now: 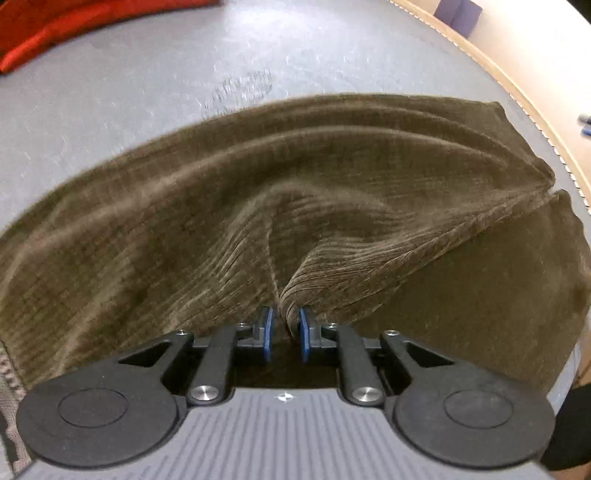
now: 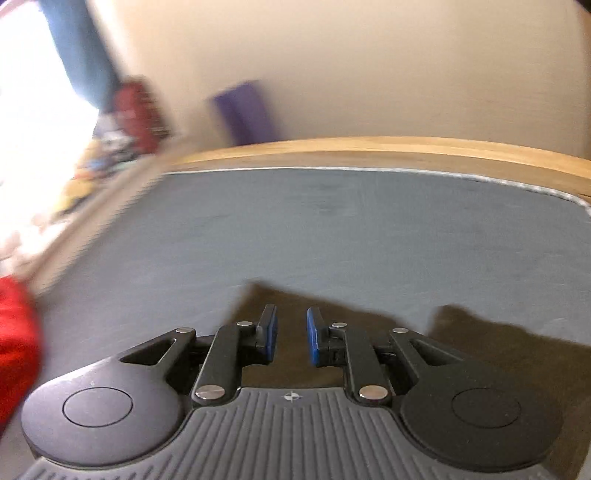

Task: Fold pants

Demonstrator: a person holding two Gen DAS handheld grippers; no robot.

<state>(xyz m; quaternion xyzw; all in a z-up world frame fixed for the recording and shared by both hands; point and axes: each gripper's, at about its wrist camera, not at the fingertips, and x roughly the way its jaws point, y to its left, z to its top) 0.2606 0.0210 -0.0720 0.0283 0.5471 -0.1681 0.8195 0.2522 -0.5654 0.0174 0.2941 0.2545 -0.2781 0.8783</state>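
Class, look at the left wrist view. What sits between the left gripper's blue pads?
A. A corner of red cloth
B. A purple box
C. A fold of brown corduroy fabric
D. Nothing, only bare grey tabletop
C: the left gripper has a bunched ridge of the brown corduroy pants pinched between its pads, and creases run out from that spot.

A grey table (image 1: 155,110) with a wooden rim carried brown corduroy pants (image 1: 184,221) beyond the fingers; red cloth (image 1: 44,33) lay far beyond them.
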